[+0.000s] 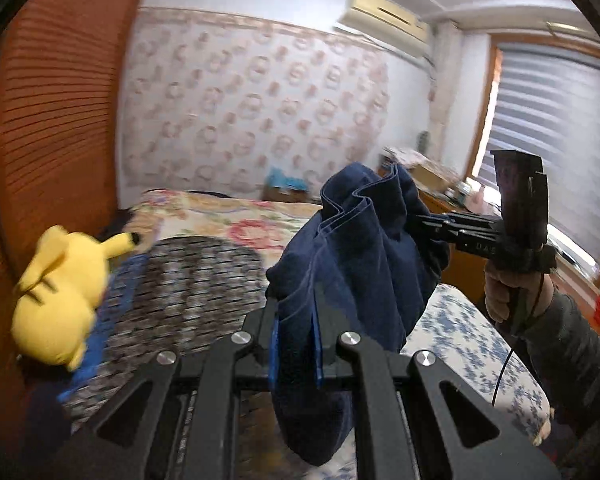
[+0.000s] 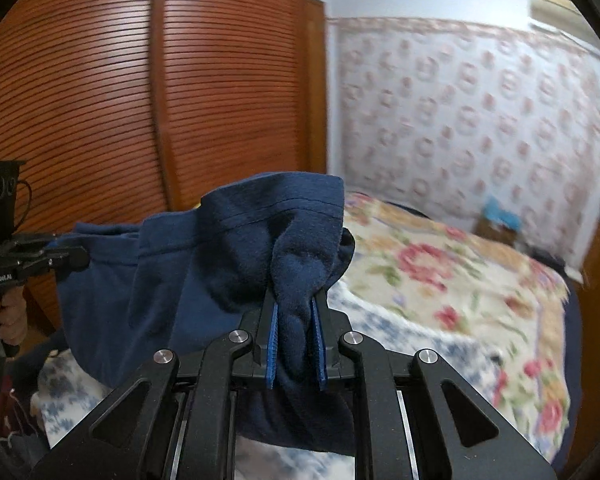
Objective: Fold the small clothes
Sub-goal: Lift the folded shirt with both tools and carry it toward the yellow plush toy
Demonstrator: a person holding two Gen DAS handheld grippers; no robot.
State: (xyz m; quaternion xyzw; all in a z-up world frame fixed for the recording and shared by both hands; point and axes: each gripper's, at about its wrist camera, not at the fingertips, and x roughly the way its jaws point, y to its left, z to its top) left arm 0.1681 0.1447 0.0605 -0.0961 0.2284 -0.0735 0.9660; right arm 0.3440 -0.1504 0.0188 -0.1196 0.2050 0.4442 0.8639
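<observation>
Both grippers clamped on navy garment [image 1: 352, 248]: left gripper [image 1: 296, 344] and right gripper [image 2: 296, 344] hold it above floral bed [image 2: 440, 272].

Daylight is entering through the window blind [image 1: 556, 128], lighting the room evenly. Motion blur is smearing the wallpaper [image 2: 472, 108] and bedspread [image 2: 452, 272]. Fisheye distortion is bending edges; dark vignetting is framing both views.
</observation>
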